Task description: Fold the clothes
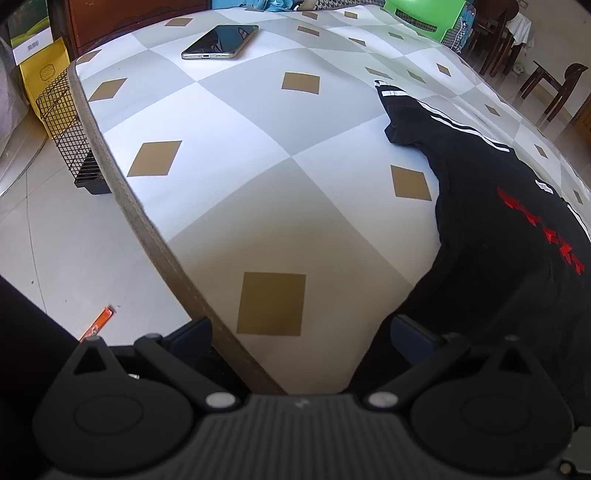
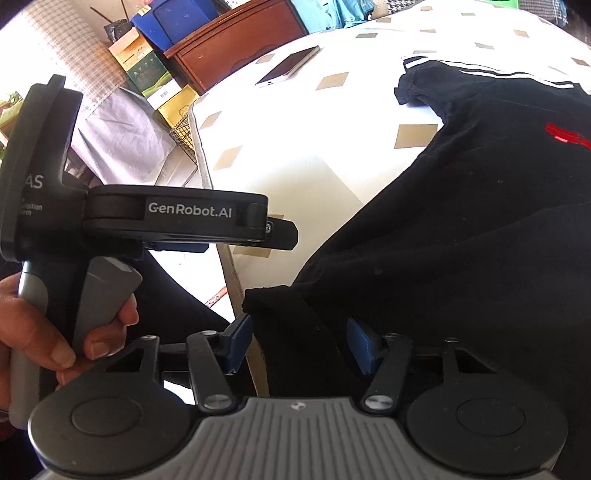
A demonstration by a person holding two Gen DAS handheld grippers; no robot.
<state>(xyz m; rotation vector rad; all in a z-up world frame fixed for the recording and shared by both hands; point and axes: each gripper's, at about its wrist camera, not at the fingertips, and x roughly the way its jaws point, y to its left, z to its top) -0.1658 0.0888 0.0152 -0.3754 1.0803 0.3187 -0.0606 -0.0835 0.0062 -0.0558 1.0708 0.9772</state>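
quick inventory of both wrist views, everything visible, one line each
T-shirt: 1, black with white sleeve stripes and red print, spread on the right of the table, near hem hanging over the edge.
Phone: 1, dark screen, pale frame, far left of the table.
Table: 1, grey-white checks with tan diamonds.
Wire basket: 1, black, on the floor left of the table.
Cabinet: 1, brown wood, beyond the far corner.
Boxes: several, green, yellow, blue, beside the cabinet.
Chair: 1, green, far end.
Left gripper: black, open, at the near edge.
Right gripper: blue pads, open around the hem.
Hand: 1, on the left gripper's handle.
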